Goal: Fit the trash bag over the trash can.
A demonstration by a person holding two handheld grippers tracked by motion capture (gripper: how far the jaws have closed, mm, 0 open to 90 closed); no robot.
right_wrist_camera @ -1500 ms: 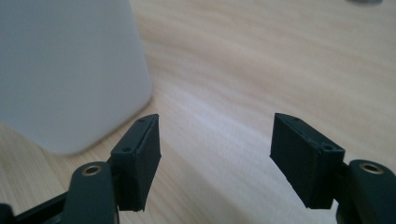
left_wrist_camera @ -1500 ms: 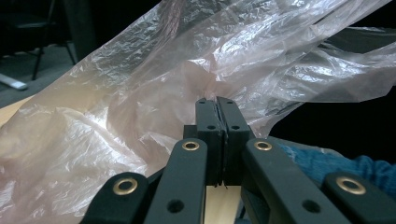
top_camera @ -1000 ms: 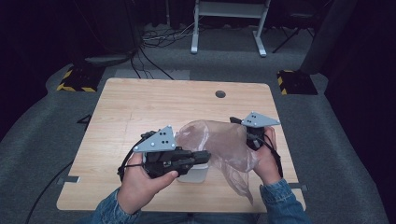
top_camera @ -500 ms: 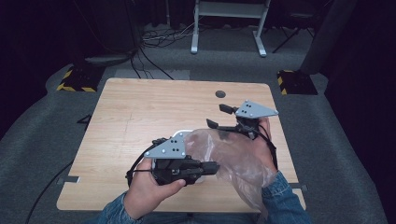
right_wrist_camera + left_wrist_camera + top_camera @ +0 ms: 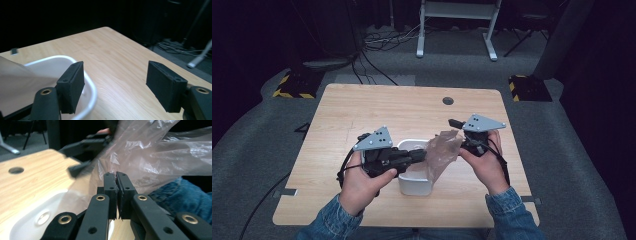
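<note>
Left gripper [image 5: 421, 154] pinches clear plastic bag [image 5: 443, 152], right gripper [image 5: 117, 85] gapes empty: regrip the opposite rim, spread it over white bin [image 5: 414, 187].

plastic bag [image 5: 443, 152] hiding white tub [image 5: 414, 186] interior

The table [image 5: 362, 115] was pale wood with a fine straight grain and a dark round hole [image 5: 448, 100] toward twelve o'clock. The tub [image 5: 414, 186] near the middle was plain white. The plastic bag [image 5: 443, 152] at its three o'clock side was clear with a faint pinkish-brown tint and white glints. The left gripper [image 5: 116, 178] and right gripper [image 5: 115, 82] were black with brass rivets, each under a grey plate. The sleeves [image 5: 512, 220] at six o'clock were blue denim. The floor [image 5: 257, 150] was grey, with yellow-and-black striped blocks [image 5: 292, 86] at ten and two.
</note>
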